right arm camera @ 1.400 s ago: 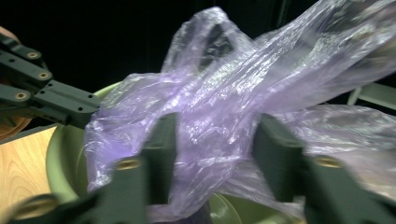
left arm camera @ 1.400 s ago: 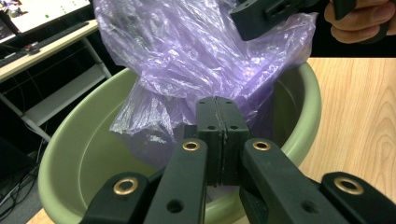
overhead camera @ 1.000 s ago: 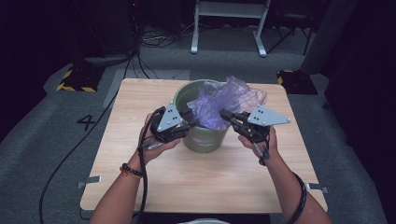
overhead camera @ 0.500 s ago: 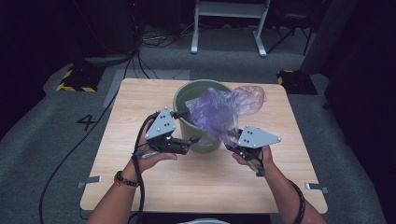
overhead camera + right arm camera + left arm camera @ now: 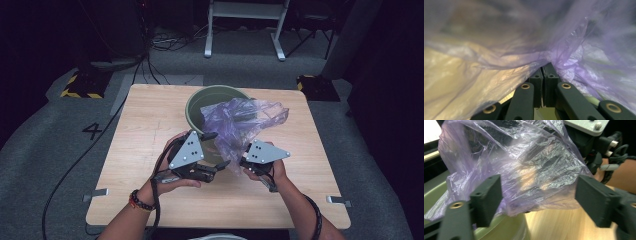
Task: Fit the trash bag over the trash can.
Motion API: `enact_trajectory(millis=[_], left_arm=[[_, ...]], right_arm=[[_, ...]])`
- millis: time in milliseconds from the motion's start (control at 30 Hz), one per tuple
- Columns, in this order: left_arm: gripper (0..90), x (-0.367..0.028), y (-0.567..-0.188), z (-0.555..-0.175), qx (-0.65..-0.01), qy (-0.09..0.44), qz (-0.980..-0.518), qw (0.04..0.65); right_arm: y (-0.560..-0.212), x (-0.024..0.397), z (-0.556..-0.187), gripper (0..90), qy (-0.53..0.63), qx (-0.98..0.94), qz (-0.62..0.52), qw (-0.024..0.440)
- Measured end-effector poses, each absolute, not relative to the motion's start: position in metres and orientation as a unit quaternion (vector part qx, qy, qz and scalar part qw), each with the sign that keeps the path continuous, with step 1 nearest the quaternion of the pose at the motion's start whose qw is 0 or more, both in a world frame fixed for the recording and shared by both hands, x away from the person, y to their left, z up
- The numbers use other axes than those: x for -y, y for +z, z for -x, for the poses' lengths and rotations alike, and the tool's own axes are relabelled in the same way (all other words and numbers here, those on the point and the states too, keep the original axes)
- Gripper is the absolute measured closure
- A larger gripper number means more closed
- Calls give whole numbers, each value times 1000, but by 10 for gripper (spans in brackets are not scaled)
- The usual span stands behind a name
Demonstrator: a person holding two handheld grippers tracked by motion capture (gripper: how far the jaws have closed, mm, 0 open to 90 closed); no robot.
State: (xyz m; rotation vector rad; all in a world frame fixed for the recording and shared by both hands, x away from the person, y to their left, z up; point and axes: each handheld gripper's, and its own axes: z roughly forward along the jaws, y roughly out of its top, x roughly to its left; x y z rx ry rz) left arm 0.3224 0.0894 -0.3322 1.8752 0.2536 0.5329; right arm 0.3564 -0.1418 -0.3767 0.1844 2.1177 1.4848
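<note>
A crumpled purple plastic bag [image 5: 245, 120] lies over the near right rim of a green bin [image 5: 200, 97] at the back middle of the wooden table [image 5: 145, 130]. My right gripper [image 5: 241, 162] is shut on the bag's lower edge; in the right gripper view the film is pinched between the closed tips of my right gripper [image 5: 542, 68]. My left gripper [image 5: 217, 150] is just in front of the bin, open. Its jaws have just been closing. In the left gripper view the bag [image 5: 524, 162] hangs between the jaws of my left gripper [image 5: 539, 195], untouched by the pads, above the bin's rim [image 5: 499, 230].
Free tabletop lies left of the bin and along the near edge. Metal brackets [image 5: 95, 193] stick out at the front corners. On the floor behind are cables, a white stand [image 5: 245, 30] and yellow-black striped blocks [image 5: 80, 87].
Both hands have drawn back from the bin toward the near edge. The right gripper has pulled the bag out over the bin's near rim. The left jaws stand wider than a second ago.
</note>
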Motion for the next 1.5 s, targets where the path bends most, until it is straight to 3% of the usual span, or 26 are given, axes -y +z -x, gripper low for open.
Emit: enact_trajectory(millis=[167, 367, 533, 667, 800, 967, 1000, 1033, 1067, 1100, 1200, 1300, 1500], left_arm=[[616, -90, -336, -325, -108, 243, -800, 537], [881, -88, -341, -326, -94, 250, -805, 530], [900, -88, -344, -328, -92, 249, -808, 526], [900, -94, -350, -331, -95, 249, -806, 528], [900, -99, -355, -332, -98, 246, -805, 531], [900, -99, -358, -334, -105, 241, -803, 534], [852, -98, -358, -334, -108, 235, -800, 542], [852, -98, -357, -334, -108, 233, -796, 549], [755, -96, -356, -333, -108, 229, -793, 555], [539, -94, -355, -332, -113, 228, -789, 559], [276, -89, -353, -330, -115, 208, -787, 569], [173, -87, -352, -327, -108, 199, -785, 576], [183, -74, -345, -321, -99, 204, -785, 576]], right_arm=[[-381, 144, -357, 862, 550, -787, -69, 271], [-386, 145, -356, 839, 548, -789, -67, 270], [-389, 147, -355, 782, 551, -788, -70, 267], [-394, 159, -354, 630, 551, -788, -82, 262], [-395, 175, -351, 548, 546, -790, -99, 261], [-395, 187, -349, 573, 542, -790, -106, 266], [-395, 187, -349, 697, 540, -789, -104, 273], [-395, 187, -349, 697, 540, -789, -104, 273], [-395, 186, -349, 753, 542, -788, -103, 275], [-397, 183, -350, 835, 544, -788, -100, 272], [-400, 178, -352, 889, 541, -789, -97, 274], [-402, 174, -356, 900, 541, -789, -101, 274], [-404, 167, -360, 900, 543, -787, -99, 274]])
